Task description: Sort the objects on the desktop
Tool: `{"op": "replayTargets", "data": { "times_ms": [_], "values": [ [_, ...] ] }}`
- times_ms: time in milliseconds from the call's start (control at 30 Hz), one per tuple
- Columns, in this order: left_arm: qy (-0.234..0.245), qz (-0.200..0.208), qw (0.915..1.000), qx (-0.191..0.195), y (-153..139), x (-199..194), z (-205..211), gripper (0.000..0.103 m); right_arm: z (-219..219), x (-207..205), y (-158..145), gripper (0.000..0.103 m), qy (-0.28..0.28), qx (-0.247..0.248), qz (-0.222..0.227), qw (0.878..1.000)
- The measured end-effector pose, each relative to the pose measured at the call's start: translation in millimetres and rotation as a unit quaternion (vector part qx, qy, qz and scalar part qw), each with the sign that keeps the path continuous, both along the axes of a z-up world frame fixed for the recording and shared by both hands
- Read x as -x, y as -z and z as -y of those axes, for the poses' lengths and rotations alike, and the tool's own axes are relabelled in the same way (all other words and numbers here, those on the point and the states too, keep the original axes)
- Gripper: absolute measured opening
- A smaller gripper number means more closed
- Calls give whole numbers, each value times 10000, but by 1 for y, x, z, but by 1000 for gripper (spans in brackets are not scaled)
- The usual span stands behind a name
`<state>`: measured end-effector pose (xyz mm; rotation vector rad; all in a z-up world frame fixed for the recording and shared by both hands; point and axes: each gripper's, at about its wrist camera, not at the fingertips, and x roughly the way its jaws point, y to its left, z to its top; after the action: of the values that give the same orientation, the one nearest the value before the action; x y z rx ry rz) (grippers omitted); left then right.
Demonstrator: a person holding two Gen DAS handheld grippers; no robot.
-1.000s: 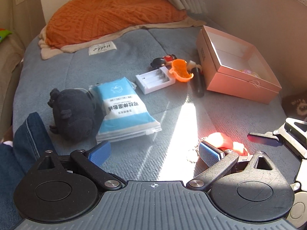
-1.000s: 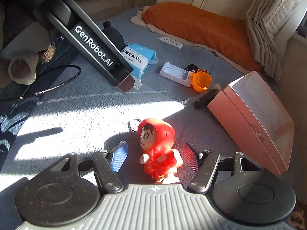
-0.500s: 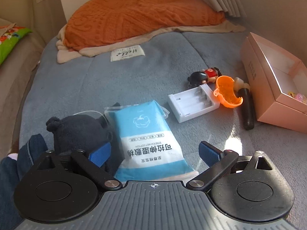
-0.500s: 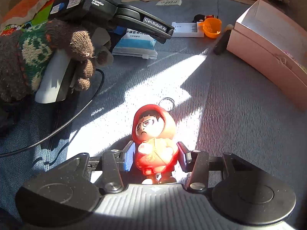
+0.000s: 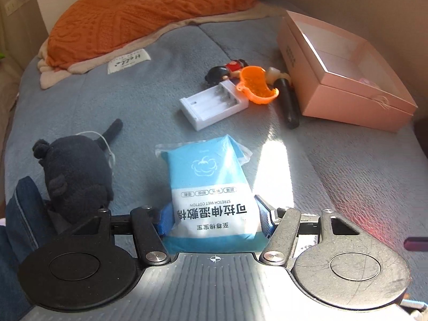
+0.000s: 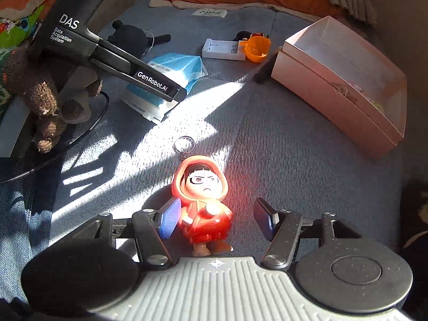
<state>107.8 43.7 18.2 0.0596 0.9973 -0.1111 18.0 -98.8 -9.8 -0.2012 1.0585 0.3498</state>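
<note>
left gripper [image 5: 214, 220]: jaws just closing, pads pressed on near end of blue wipes pack [image 5: 211, 192], lower centre of frame.
right gripper [image 6: 214, 218]: jaws just opening, left pad beside red hooded figure [image 6: 204, 200], right pad clear; not clamped.
pink box [image 5: 345, 99]: open, upper right.
risk: soft pack sags or slides from end grip; figure tips if nudged.

hard sunlight streaks the bedding — deep shadows, glare, fisheye-bent edges, sharp focus.
</note>
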Motion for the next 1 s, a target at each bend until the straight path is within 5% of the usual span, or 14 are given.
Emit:
{"op": "replayTargets", "data": {
  "times_ms": [133, 333, 500, 667, 867, 1000],
  "values": [
    [463, -453, 9955, 696, 3, 22, 17, 77, 2, 7, 1, 68, -36, 128, -81, 9999],
    [326, -763, 9910, 1048, 5, 31, 17, 89, -17, 25, 15, 68, -599, 480, -8, 9971],
    [276, -766, 9930, 854, 11, 30, 13, 94, -36, 34, 20, 68, -1072, 858, 458, 9895],
    [311, -560, 9969, 449, 17, 27, 22, 94, -44, 20, 25, 68, -906, 713, 434, 9924],
    [405, -367, 9985, -85, 15, 28, 15, 95, -40, 7, 28, 56, -611, 444, 122, 9971],
    [484, -601, 9968, 213, 15, 29, 8, 95, -38, 8, 29, 56, -565, 399, 56, 9976]
  ]
}}
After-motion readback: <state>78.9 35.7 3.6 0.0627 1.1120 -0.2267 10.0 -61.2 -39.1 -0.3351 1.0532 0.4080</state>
